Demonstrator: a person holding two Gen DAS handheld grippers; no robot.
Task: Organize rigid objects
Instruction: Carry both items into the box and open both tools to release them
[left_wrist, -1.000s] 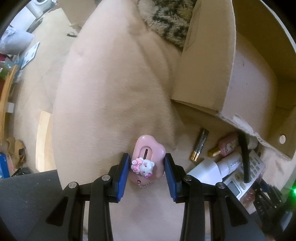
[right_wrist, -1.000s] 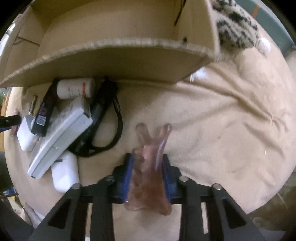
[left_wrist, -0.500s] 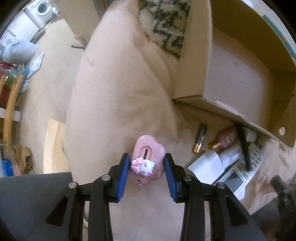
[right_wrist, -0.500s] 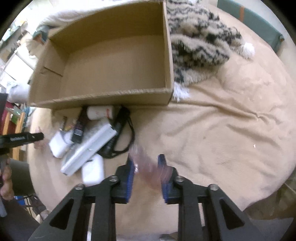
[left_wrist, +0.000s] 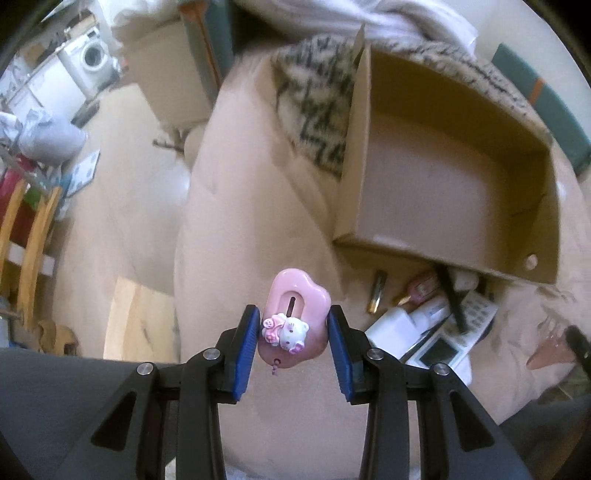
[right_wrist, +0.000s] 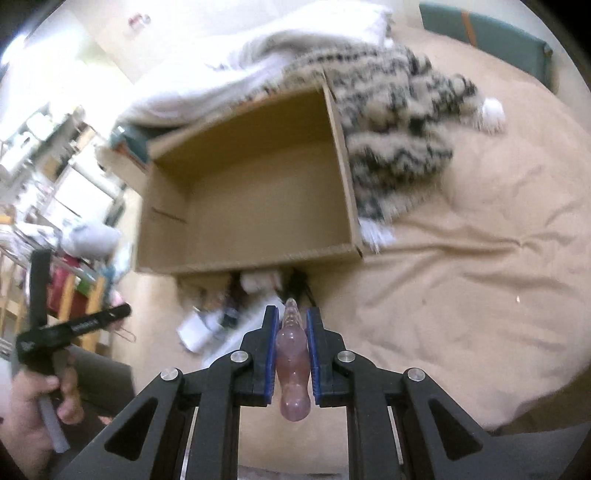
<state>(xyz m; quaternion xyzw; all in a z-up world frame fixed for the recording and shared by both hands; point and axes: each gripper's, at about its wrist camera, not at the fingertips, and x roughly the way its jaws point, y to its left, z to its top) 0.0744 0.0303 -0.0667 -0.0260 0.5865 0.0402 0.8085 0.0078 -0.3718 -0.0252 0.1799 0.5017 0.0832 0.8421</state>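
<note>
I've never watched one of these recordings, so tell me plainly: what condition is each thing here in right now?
Left gripper: shut on the pink clip.
Pink clip: held off the bed.
Right gripper: shut on the translucent pink clip.
Translucent pink clip: squeezed thin, lifted.
Cardboard box: open, empty.
Remote control: lying in the pile outside the box.

Both held items (left_wrist: 293, 317) higher (blanket farther)

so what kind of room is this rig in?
Most likely a home, a lived-in bedroom or studio: the cardboard box sits on a beige padded bed or sofa cover beside a fuzzy patterned blanket, and a washing machine stands in the cluttered background.
</note>
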